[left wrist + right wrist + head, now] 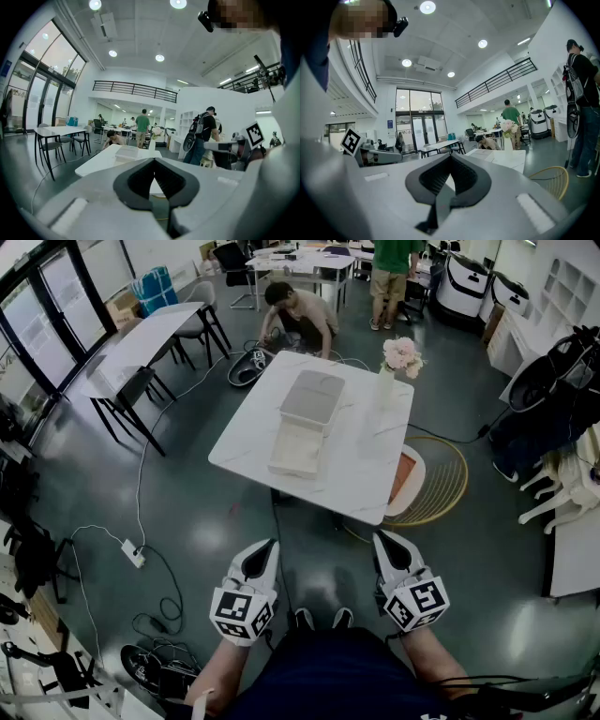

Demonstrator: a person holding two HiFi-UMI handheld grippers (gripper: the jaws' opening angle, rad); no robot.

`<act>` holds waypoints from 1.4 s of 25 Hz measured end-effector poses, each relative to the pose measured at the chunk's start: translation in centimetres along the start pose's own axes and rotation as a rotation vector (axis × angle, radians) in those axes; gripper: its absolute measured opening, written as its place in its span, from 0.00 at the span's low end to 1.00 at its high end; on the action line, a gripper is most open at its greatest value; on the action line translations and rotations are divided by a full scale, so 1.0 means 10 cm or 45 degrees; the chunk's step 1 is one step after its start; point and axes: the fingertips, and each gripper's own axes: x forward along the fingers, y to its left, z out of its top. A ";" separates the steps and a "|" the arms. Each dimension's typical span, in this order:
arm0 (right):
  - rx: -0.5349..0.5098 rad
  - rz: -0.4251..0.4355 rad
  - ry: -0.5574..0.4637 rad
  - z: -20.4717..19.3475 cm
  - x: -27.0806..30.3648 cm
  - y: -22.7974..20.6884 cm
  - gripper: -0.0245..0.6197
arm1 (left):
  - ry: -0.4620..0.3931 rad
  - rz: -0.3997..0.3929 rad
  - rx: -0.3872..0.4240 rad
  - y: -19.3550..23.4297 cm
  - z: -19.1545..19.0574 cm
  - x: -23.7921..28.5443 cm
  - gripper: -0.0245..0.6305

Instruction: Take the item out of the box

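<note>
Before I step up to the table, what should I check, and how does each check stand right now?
1. left claw empty: ok, shut on nothing.
2. right claw empty: ok, shut on nothing.
3. box within reach: not ok, the table stands well ahead of both claws.
4. box open: cannot tell from here.
5. item visible inside the box: cannot tell.
6. vase of flowers apart from the box: ok, it stands to the box's right.

Whatever lies inside the box on the table is too small to make out.
</note>
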 end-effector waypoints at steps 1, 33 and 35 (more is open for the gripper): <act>-0.001 0.003 -0.001 -0.01 -0.01 -0.03 0.04 | -0.004 0.014 0.008 -0.01 0.02 0.02 0.04; 0.032 -0.031 0.112 -0.23 0.88 -0.76 0.04 | 0.002 0.101 -0.055 0.66 0.10 0.98 0.04; 0.035 -0.054 0.104 -0.16 1.17 -0.78 0.04 | 0.000 0.055 -0.045 0.84 0.21 1.18 0.04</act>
